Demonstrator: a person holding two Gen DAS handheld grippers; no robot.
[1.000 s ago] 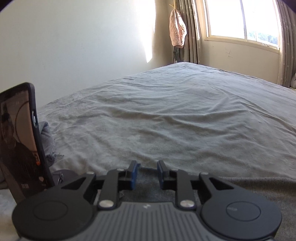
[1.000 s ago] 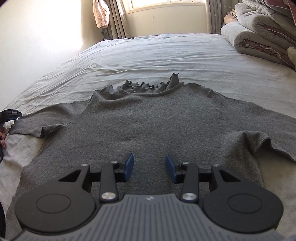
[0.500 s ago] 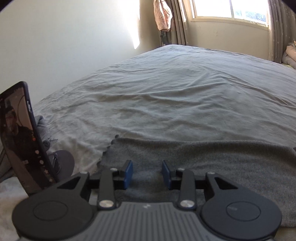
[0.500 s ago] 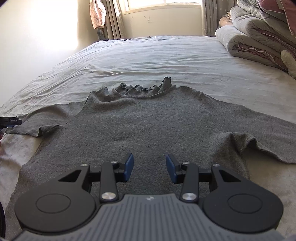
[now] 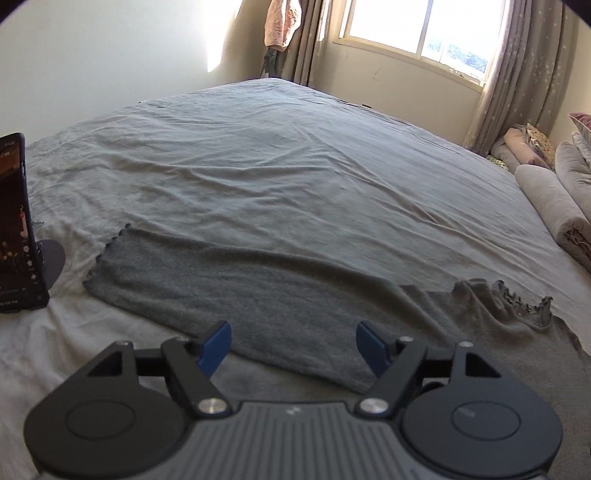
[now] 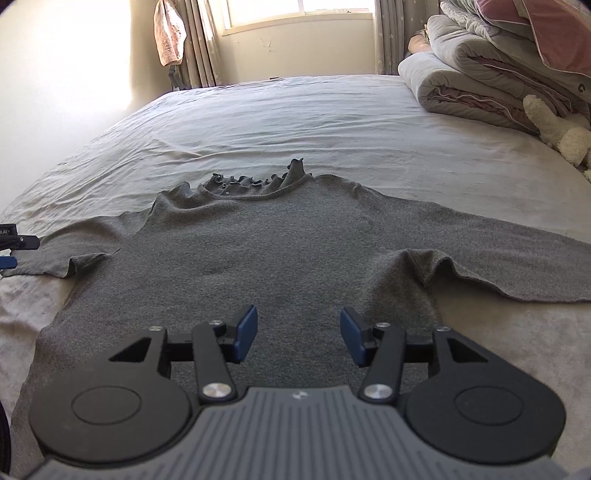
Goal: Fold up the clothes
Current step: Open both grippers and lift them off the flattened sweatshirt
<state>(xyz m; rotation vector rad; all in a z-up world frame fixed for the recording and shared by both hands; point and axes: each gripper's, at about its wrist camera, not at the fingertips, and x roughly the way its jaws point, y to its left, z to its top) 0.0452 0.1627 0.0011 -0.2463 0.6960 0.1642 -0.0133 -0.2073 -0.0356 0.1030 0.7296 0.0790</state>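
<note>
A grey knit sweater with a ruffled collar lies spread flat on the bed, both sleeves out to the sides. My right gripper hovers over its lower body, jaws opening, nothing between the blue pads. In the left wrist view the left sleeve stretches across the sheet, its cuff toward the phone. My left gripper sits above the sleeve's near edge, jaws opening wide, holding nothing. The left gripper's tip shows at the right wrist view's left edge, by the sleeve end.
The bed sheet is pale grey and wrinkled. A phone stands propped at the left. Rolled quilts and a plush toy lie at the far right. A window, curtains and a hanging pink cloth are behind.
My left gripper drew back and swung right, bringing the whole sleeve and collar into view, and its jaws spread wide. My right gripper's jaws widened a little; the sweater stayed flat.
</note>
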